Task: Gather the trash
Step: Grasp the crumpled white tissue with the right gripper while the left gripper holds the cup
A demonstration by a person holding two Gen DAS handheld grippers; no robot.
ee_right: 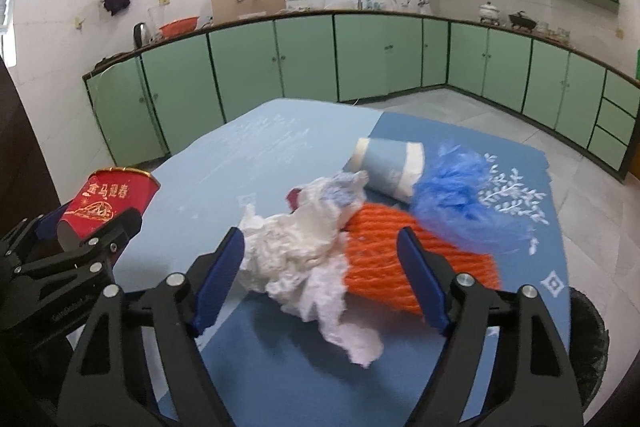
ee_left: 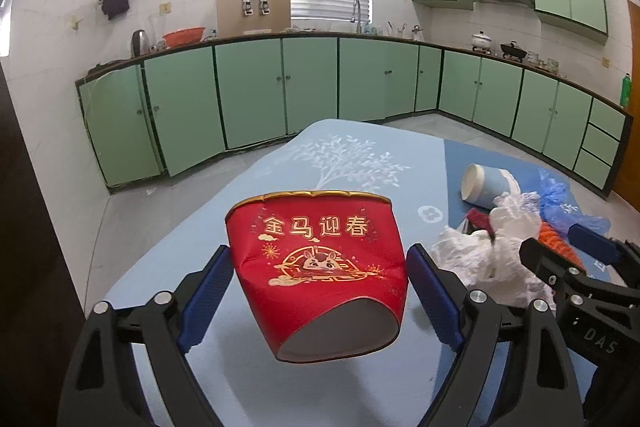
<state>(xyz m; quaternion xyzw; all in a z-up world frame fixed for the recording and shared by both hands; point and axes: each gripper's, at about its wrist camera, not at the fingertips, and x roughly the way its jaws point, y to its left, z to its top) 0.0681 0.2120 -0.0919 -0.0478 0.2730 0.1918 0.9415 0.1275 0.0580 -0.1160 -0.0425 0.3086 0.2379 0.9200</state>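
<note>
Left wrist view had the left claw point(ee_left: 320, 291) clamped on a red paper cup point(ee_left: 318, 267), its wall dented by the squeeze, raised off the bench point(ee_left: 208, 227), probably so it could be carried away as trash. The right claw point(ee_right: 320, 279) stood wide around crumpled white tissue point(ee_right: 304, 259) and touched an orange foam net point(ee_right: 384, 255), ready to pinch. Beyond lay a blue cup point(ee_right: 390, 165) on its side and blue plastic point(ee_right: 460, 195). At the bench's right edge sat a dark bin point(ee_right: 588, 343), seemingly where all this belonged.
</note>
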